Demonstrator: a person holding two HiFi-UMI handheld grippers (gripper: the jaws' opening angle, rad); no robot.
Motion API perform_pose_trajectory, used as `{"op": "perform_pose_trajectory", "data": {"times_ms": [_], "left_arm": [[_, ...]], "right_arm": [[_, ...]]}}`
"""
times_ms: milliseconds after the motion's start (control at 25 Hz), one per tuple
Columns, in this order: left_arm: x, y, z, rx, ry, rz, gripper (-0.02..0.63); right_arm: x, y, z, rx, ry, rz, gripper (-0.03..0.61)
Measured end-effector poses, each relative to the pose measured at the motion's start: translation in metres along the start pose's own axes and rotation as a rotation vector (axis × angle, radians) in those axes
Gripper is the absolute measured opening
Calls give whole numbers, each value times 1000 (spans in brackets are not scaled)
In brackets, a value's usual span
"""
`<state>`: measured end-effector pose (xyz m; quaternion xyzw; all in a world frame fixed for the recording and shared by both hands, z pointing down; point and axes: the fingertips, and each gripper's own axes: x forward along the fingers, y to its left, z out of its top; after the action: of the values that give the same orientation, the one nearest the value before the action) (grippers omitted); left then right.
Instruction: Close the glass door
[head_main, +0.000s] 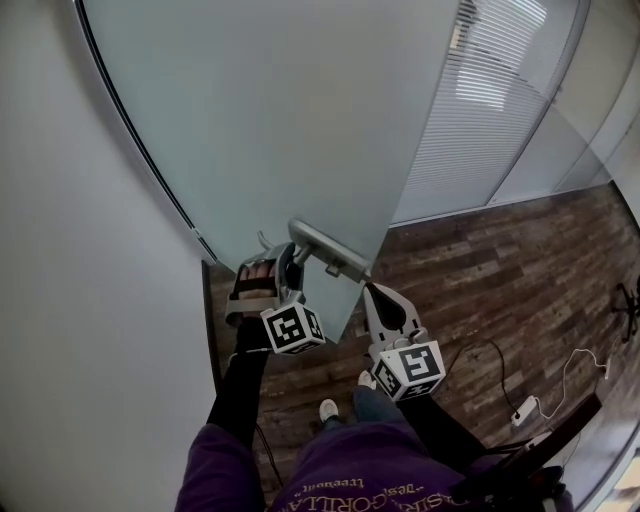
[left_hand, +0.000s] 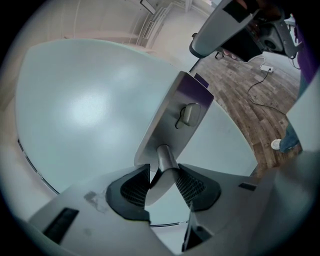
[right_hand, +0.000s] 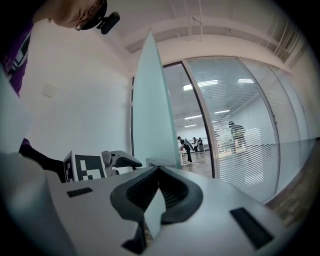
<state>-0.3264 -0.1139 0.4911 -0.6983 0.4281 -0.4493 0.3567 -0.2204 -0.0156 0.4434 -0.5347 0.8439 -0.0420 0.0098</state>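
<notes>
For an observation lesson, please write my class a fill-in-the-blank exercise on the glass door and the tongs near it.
1. The left tongs are shut on the door's ____.
2. The glass door is not clear but ____.
3. The floor is laid with dark ____ planks.
Missing words: handle, frosted, wooden.

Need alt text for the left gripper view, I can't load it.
The left gripper is closed on the door handle, which juts from a metal plate with a small lock knob on the frosted glass door. At right is wooden floor.
</notes>
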Motion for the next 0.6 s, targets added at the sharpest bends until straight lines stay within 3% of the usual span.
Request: {"op": "perform_pose_trajectory", "data": {"times_ms": [320,600], "left_arm": [[33,0,14,-17,39,8,153],[100,4,54,-16,58,4,153]], "right_arm": [[26,-26,0,7,-2,50,-3],[65,-104,5,14,10,80,-3]]}}
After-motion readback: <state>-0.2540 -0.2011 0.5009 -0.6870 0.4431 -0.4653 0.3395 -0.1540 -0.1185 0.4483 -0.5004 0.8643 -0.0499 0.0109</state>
